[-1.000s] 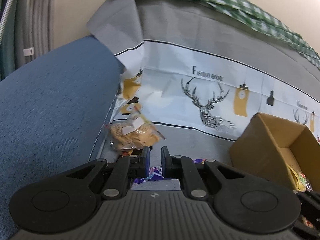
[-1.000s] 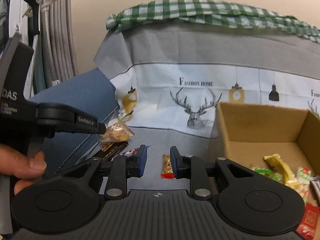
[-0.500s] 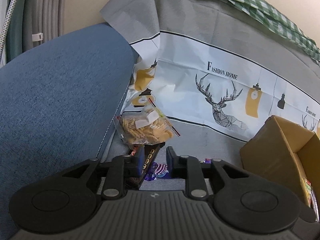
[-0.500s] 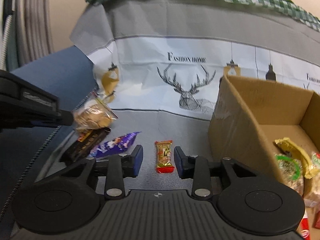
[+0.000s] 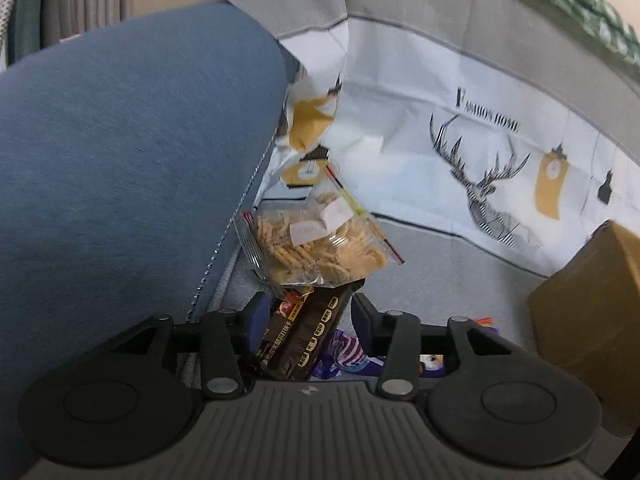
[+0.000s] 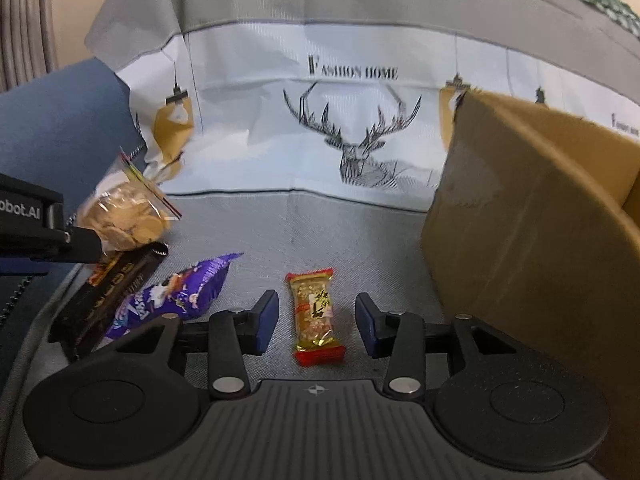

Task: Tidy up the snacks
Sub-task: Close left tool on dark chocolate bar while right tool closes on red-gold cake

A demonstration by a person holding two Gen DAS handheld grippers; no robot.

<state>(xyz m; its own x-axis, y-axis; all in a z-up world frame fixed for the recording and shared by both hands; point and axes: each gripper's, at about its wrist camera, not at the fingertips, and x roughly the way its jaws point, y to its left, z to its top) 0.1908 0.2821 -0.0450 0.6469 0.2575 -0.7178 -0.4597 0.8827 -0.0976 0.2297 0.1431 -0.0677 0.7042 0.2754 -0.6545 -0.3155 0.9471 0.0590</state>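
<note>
My left gripper [image 5: 308, 312] hovers over a dark brown snack box [image 5: 304, 336], its jaws opening, with the box between them and no pad pressing on it. A clear bag of biscuits [image 5: 316, 248] lies just beyond, against the blue cushion. A purple wrapper [image 5: 344, 356] peeks out beneath. My right gripper [image 6: 316, 316] straddles a red-and-gold snack bar [image 6: 314, 314] on the grey cloth; its jaws are opening too and do not touch the bar. In the right wrist view the brown box [image 6: 108, 292], purple packet [image 6: 176, 300] and biscuit bag [image 6: 124, 220] lie to the left.
A cardboard box [image 6: 532, 240] stands at the right, close to my right gripper; its corner [image 5: 592, 312] shows in the left wrist view. A blue cushion [image 5: 120, 160] rises at the left. A deer-print cloth [image 6: 352, 128] covers the sofa back.
Both grippers have sunk towards the snacks and their jaws have spread apart. The left one now straddles the brown box, the right one the red-and-gold bar.
</note>
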